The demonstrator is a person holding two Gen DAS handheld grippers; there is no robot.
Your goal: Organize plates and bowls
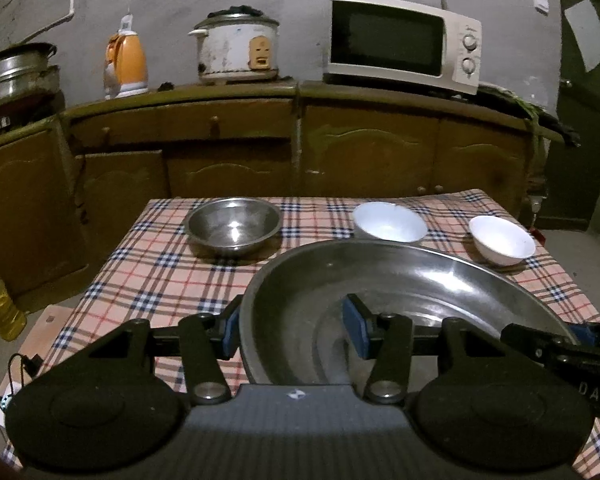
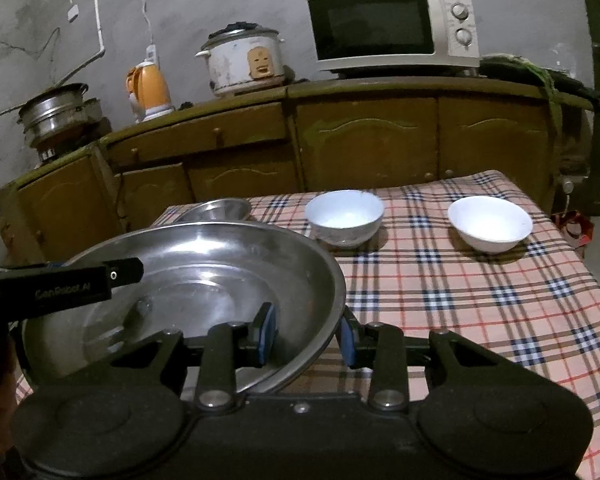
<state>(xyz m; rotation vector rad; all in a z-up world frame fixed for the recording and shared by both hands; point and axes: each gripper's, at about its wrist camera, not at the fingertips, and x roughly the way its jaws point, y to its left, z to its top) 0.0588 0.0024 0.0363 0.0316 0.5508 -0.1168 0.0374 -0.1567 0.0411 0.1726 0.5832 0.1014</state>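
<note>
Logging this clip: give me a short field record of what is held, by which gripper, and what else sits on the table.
held item: large steel basin
left gripper: straddles basin's left rim, one pad inside, one outside
right gripper: straddles basin's right rim the same way
basin contents: nothing
small steel bowl: far left on checked tablecloth, empty
white bowls: two, centre and right, apart, upright
stacking: none yet
background: microwave, rice cooker, kettle on the cabinet
</note>
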